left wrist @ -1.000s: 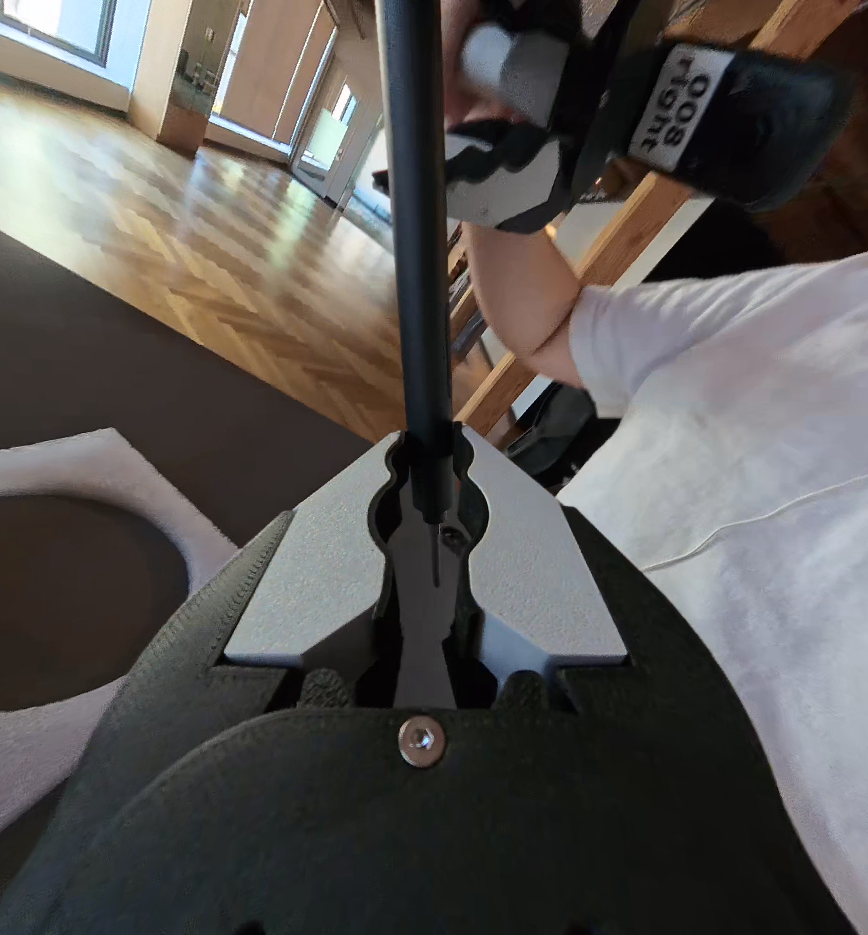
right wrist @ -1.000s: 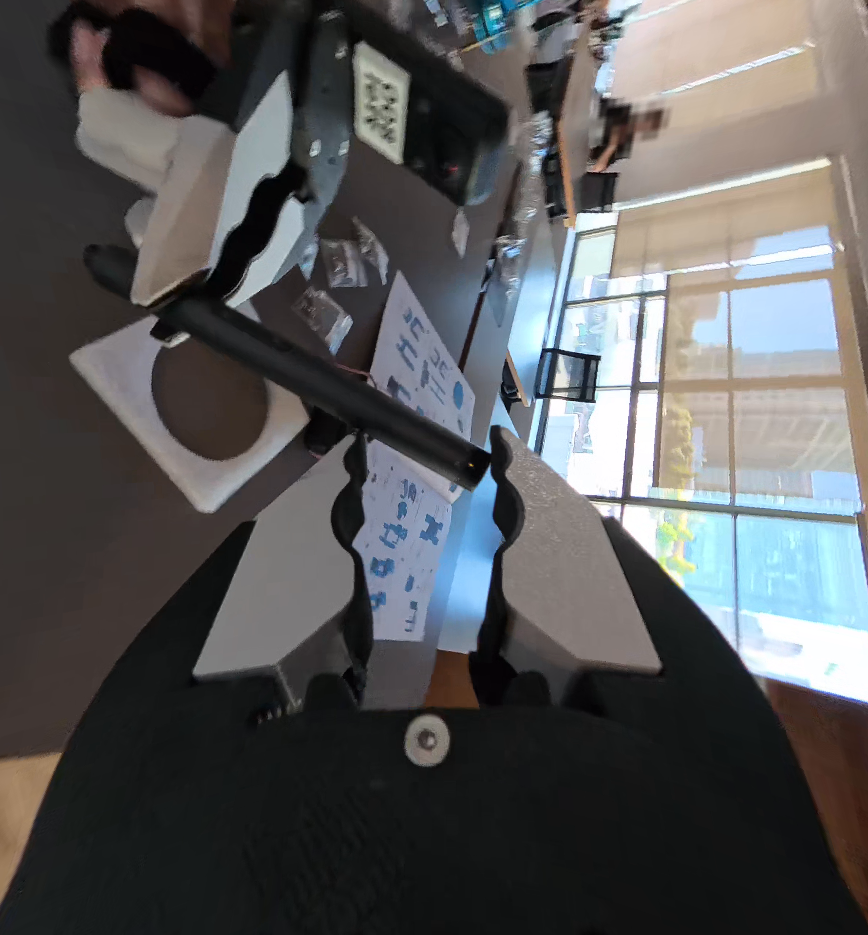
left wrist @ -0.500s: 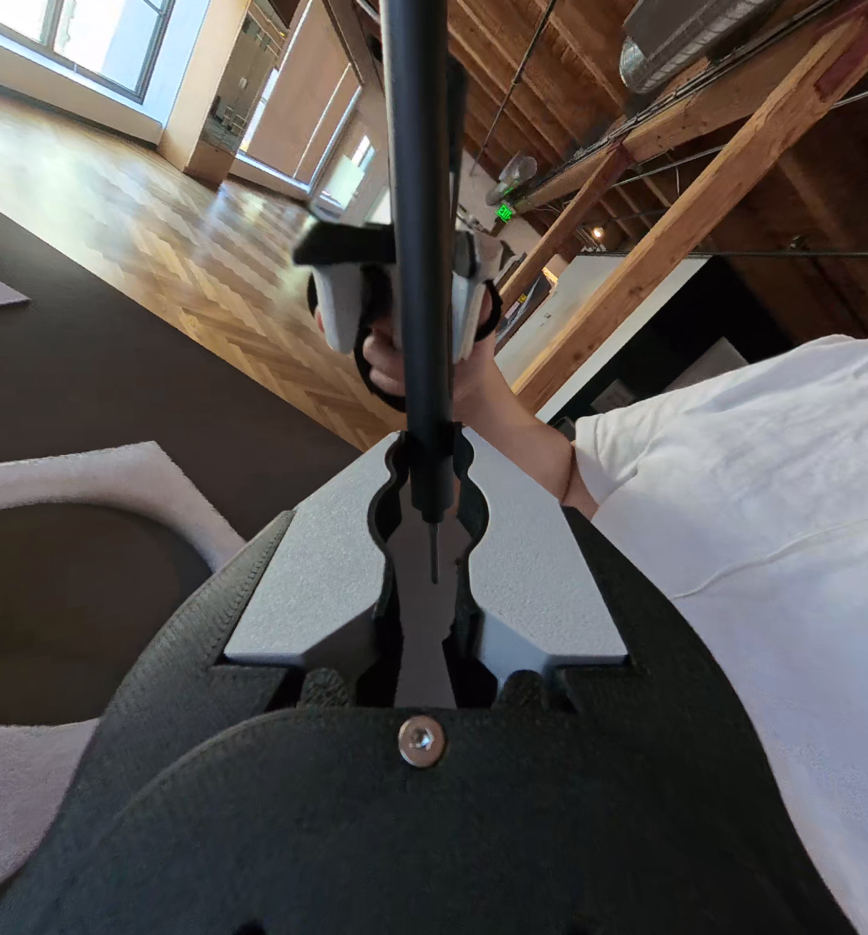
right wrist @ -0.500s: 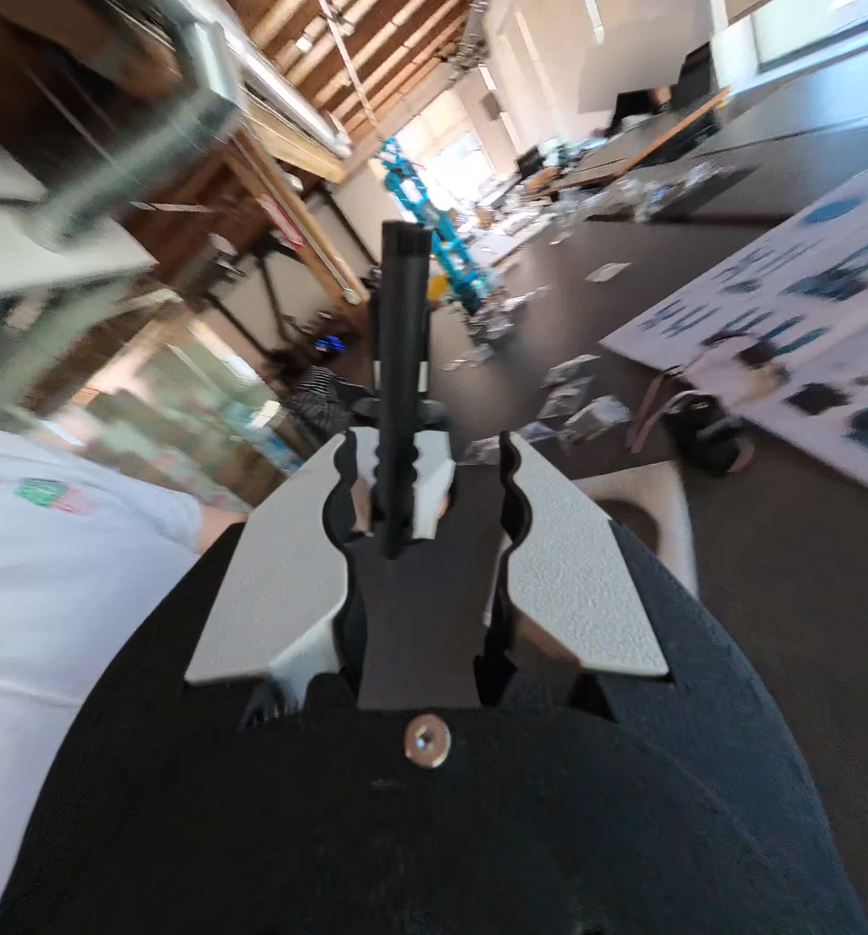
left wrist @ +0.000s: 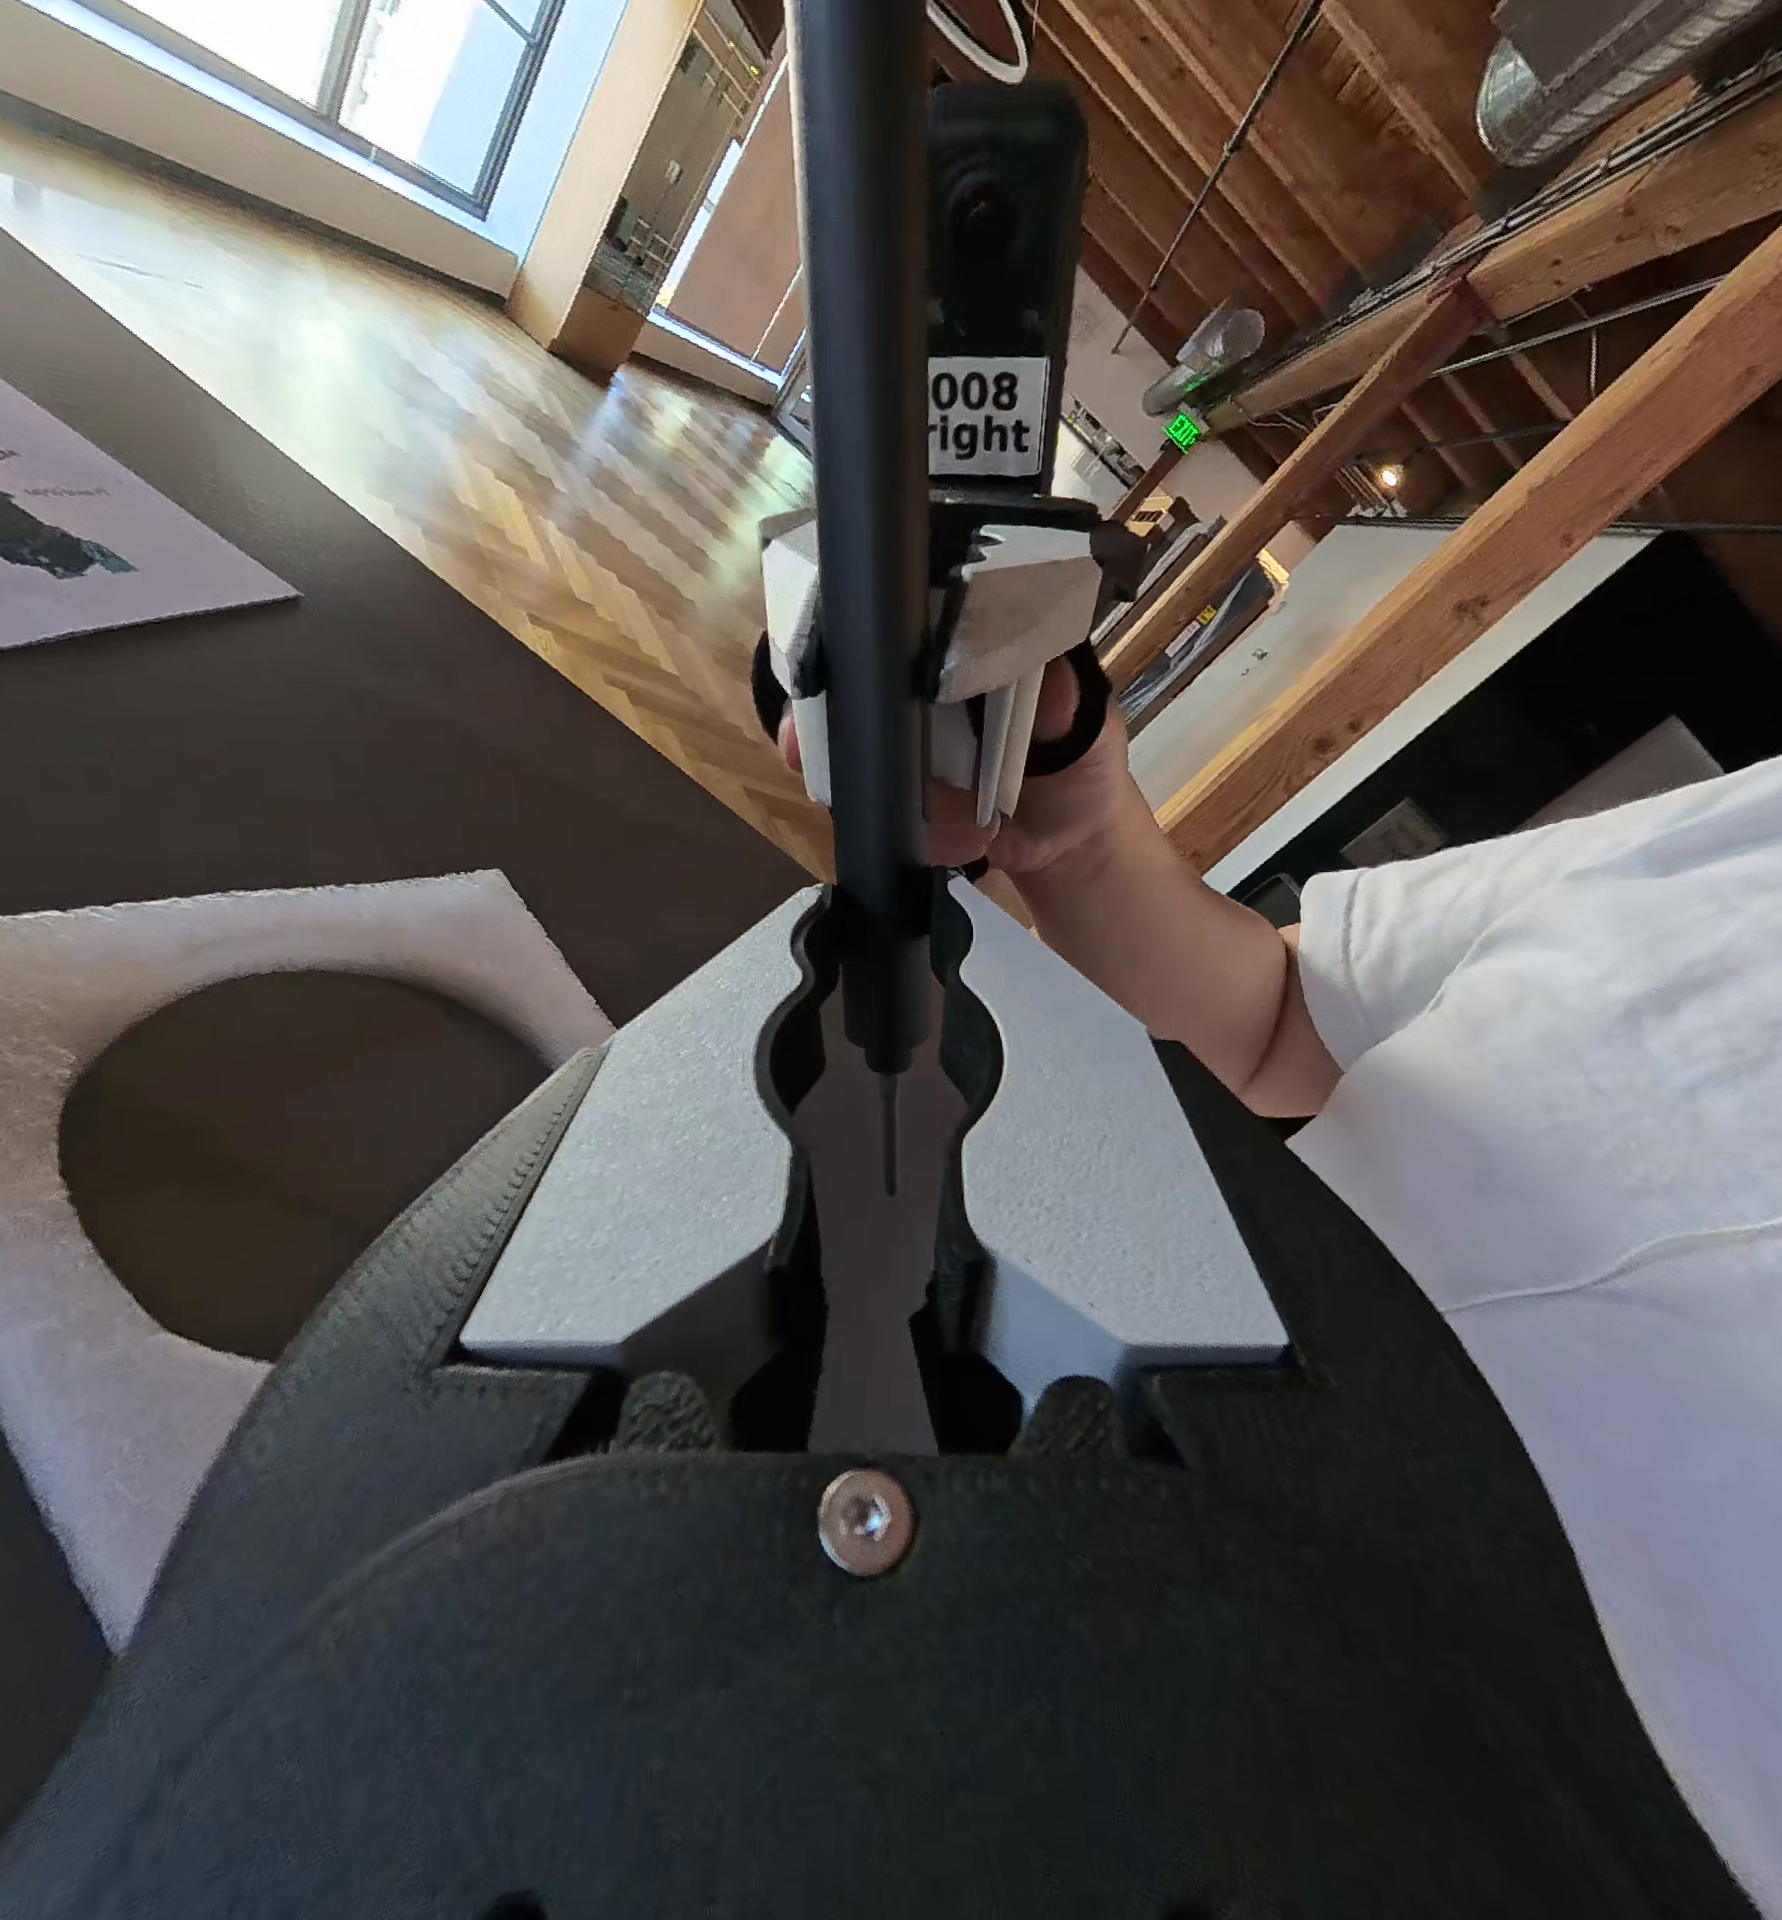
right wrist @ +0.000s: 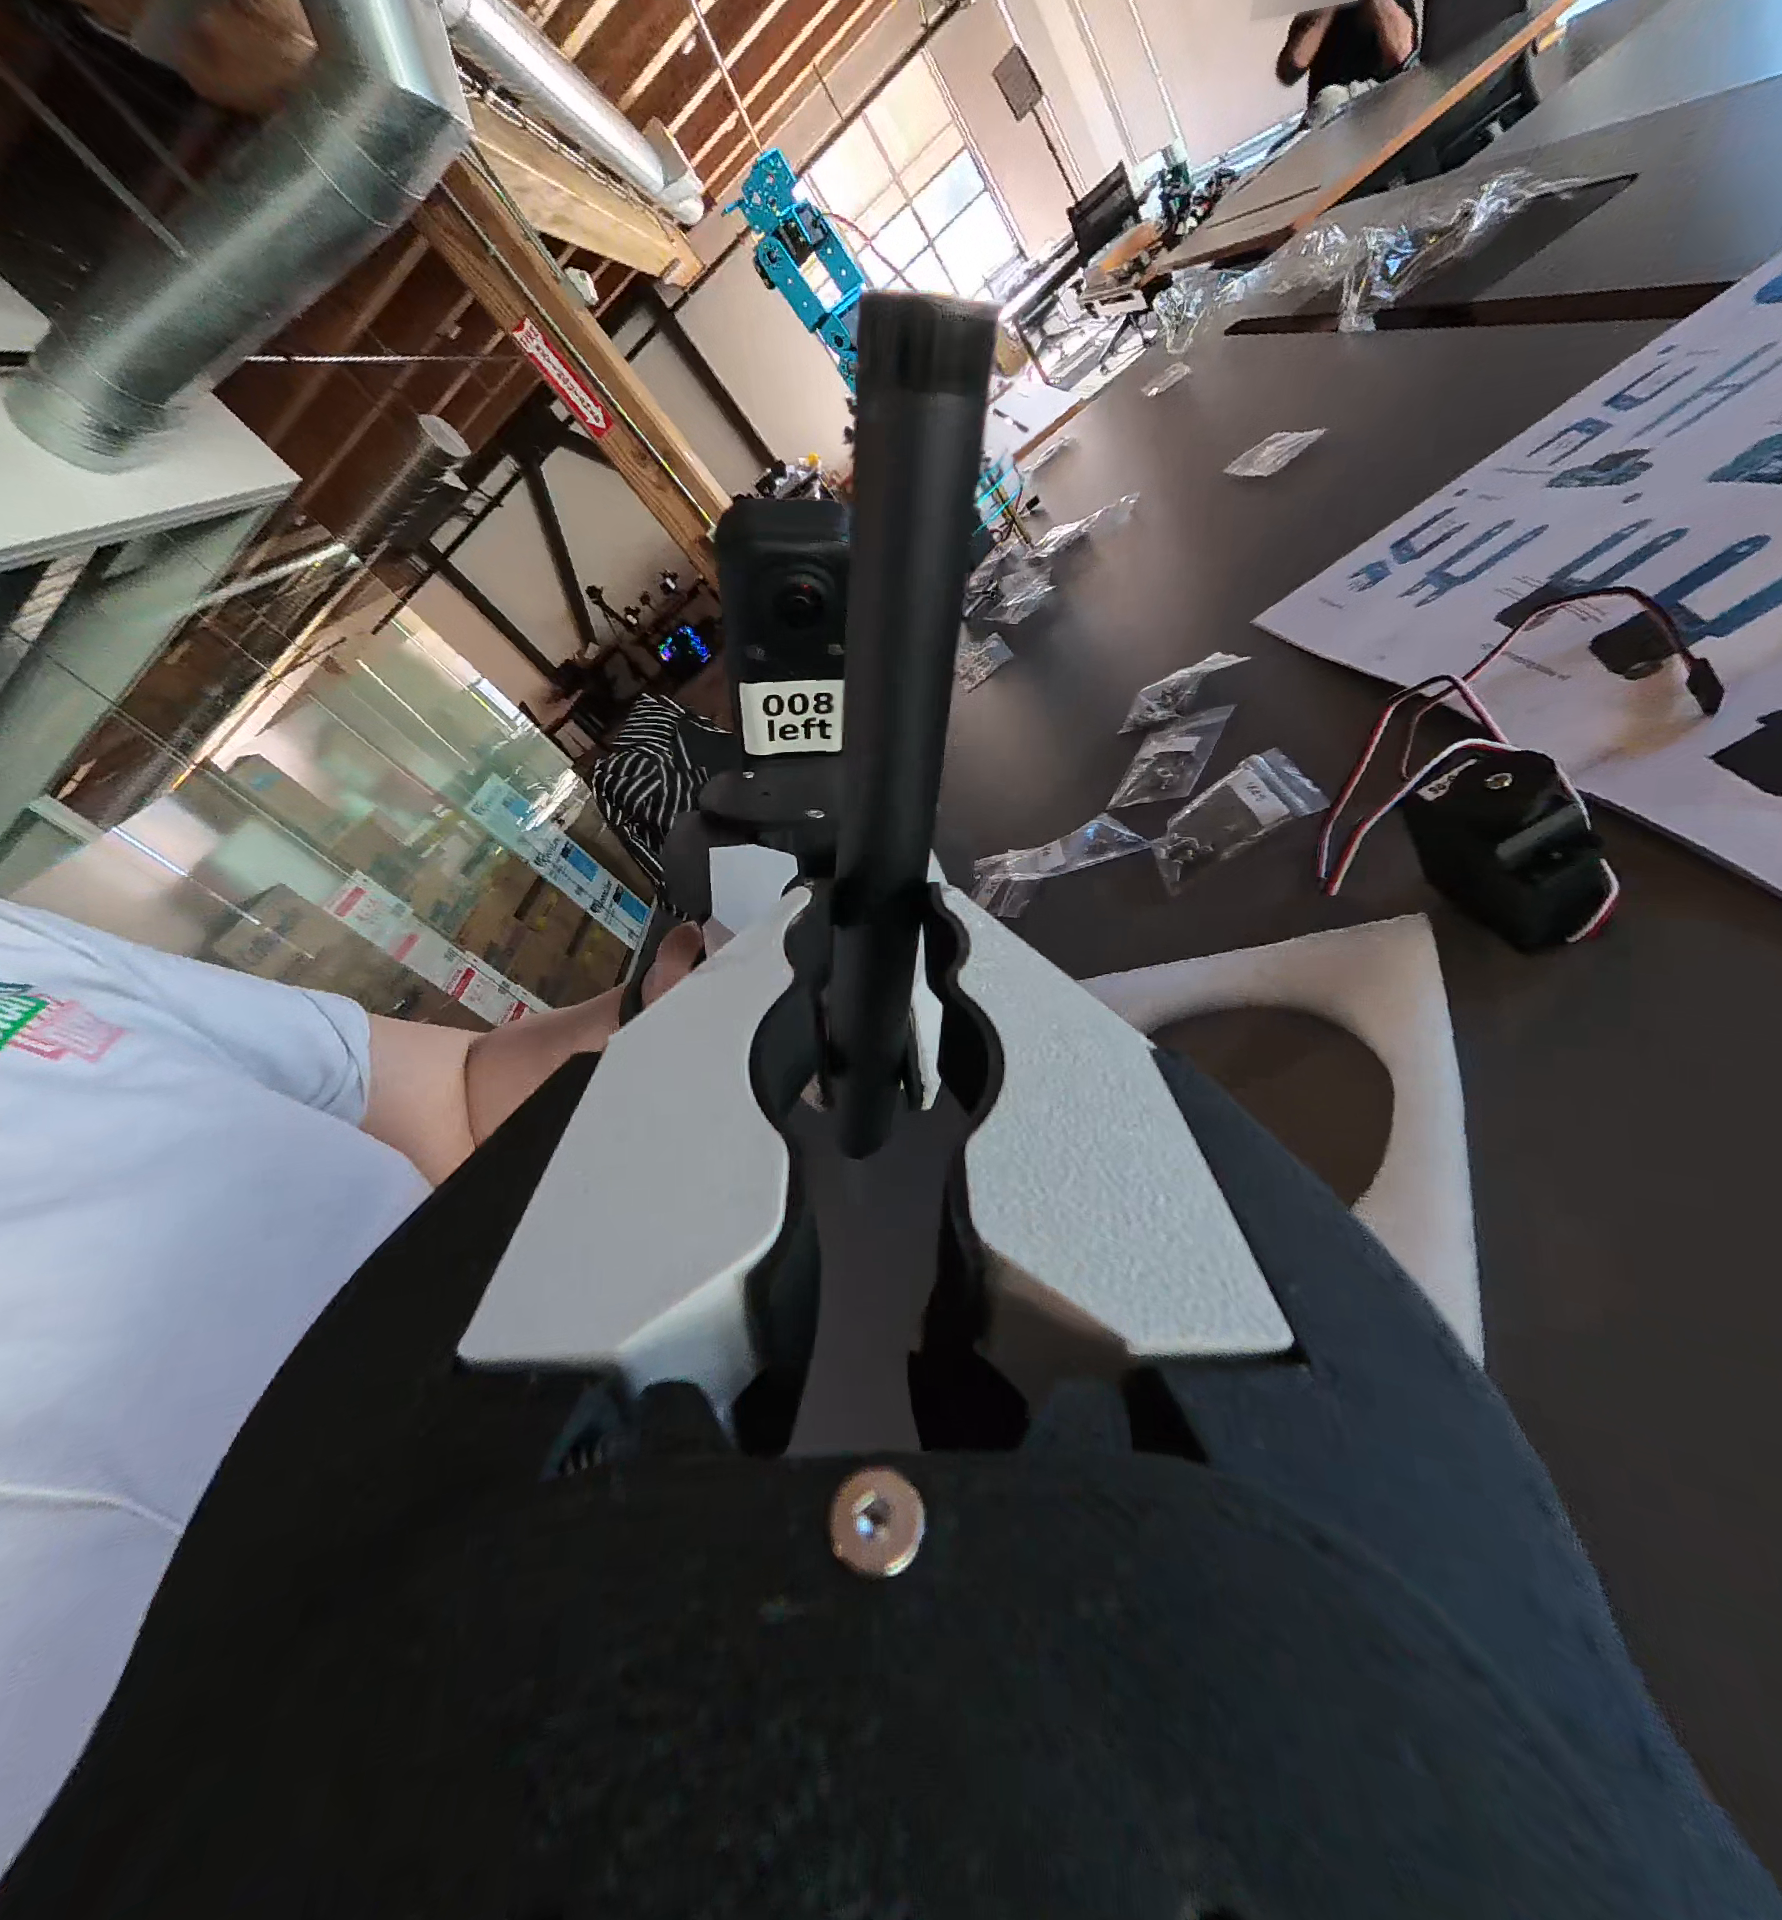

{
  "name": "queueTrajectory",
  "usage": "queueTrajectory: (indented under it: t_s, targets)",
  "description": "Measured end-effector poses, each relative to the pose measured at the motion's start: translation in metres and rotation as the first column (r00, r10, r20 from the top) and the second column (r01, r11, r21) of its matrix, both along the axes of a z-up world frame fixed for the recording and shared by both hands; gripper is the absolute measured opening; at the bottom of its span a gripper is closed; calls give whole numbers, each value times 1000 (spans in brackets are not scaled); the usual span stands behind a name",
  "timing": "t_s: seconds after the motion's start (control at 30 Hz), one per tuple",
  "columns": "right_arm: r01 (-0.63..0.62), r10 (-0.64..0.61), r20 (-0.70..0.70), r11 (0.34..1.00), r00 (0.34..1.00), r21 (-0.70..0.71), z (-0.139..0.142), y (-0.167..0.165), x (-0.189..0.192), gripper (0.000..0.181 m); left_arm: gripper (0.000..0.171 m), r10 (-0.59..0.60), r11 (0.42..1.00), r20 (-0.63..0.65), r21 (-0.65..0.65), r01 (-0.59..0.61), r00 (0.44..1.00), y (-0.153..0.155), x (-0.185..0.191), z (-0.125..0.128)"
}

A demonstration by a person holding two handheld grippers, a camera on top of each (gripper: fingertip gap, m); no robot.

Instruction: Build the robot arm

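Note:
A long black screwdriver (left wrist: 856,520) with a thin bit stands between both grippers. My left gripper (left wrist: 882,914) is shut on it just above the bit, which points back between the fingers. My right gripper (right wrist: 876,914) is shut on the same screwdriver (right wrist: 908,582), whose grooved butt end sticks up beyond the fingertips. The two grippers face each other. The right gripper also shows in the left wrist view (left wrist: 866,665), clamped higher up the shaft. The left gripper shows in the right wrist view (right wrist: 762,883), right behind the shaft.
A white foam square with a round cutout (left wrist: 274,925) lies on the dark table (left wrist: 347,769), also in the right wrist view (right wrist: 1417,987). Beside it are a black servo with wires (right wrist: 1510,862), a printed sheet (right wrist: 1593,540) and several small plastic bags (right wrist: 1178,769). The person's white shirt (left wrist: 1541,1143) is close. Left tips to right tips: about 4 cm.
The right gripper swung round to face the left one and closed from open onto the screwdriver shaft. The left gripper kept its hold and tilted slightly.

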State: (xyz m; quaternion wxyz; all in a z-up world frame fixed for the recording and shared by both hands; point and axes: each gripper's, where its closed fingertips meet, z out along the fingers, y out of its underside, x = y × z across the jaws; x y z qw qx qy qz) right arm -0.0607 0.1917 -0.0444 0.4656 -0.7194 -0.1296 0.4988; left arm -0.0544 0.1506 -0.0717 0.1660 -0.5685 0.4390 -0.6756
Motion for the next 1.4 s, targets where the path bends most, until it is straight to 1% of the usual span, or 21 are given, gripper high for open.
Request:
queueTrajectory:
  t_s: [0.17, 0.33, 0.4, 0.43, 0.5, 0.53, 0.63, 0.7, 0.77, 0.83, 0.97, 1.07, 1.13, 1.17, 1.23, 1.3, 1.4]
  targets:
    - [12, -13, 15, 1000, 1000, 10, -4, 0, 2, 18, 16, 12, 1000, -22, 26, -12, 1000, 1, 2, -5]
    - [19, -19, -43, 1000, 999, -1, -6, -1, 6, 16, 16, 28, 998, -36, 52, -26, 999, 1, 6, -8]
    - [12, -12, -69, 1000, 998, -6, -7, -1, 7, 16, 16, 31, 995, -46, 92, -27, 998, 1, 6, -9]
    - [12, -12, -73, 1000, 997, -7, -8, -1, 8, 16, 16, 31, 993, -48, 117, -25, 998, 0, 5, -9]
    - [23, -23, -63, 1000, 998, 1, -10, 0, 11, 16, 29, 42, 988, -42, 148, -35, 998, 1, 4, -7]
    - [33, -33, -55, 999, 998, 9, -10, 1, 12, 16, 33, 44, 987, -46, 155, -37, 998, 1, 2, -7]
    - [47, -45, -63, 999, 997, 25, -6, 4, 19, 16, 35, 46, 985, -70, 171, -34, 996, 5, -3, -10]
    - [64, -61, -76, 997, 995, 34, -1, 8, 26, 16, 35, 67, 981, -71, 188, -53, 995, 13, -7, -8]
    - [80, -76, -90, 996, 993, 46, 7, 14, 35, 16, 34, 94, 973, -55, 214, -80, 994, 30, -10, 1]
    - [93, -87, -90, 993, 992, 71, 20, 24, 44, 16, 34, 117, 964, -36, 244, -105, 992, 53, -11, 20]
    - [103, -99, -31, 985, 995, 136, 51, 58, 56, 16, 36, 145, 935, 45, 320, -151, 988, 103, 6, 81]
    - [97, -103, 20, 975, 994, 199, 76, 86, 60, 16, 51, 124, 937, 120, 313, -156, 985, 131, 33, 129]
    - [96, -106, 30, 969, 994, 228, 90, 101, 62, 16, 57, 80, 946, 157, 301, -124, 984, 138, 50, 151]
    - [92, -102, 28, 966, 994, 240, 95, 106, 62, 16, 60, 64, 947, 169, 299, -113, 984, 141, 58, 157]
    - [68, -83, 49, 965, 995, 252, 97, 113, 62, 16, 63, 38, 948, 183, 306, -94, 982, 145, 71, 162]
    - [46, -71, 82, 963, 994, 266, 94, 118, 62, 16, 63, 20, 944, 180, 321, -78, 983, 150, 81, 159]
    - [-8, -30, 143, 966, 989, 259, 81, 126, 62, 16, 61, -35, 945, 157, 327, -19, 987, 151, 92, 148]
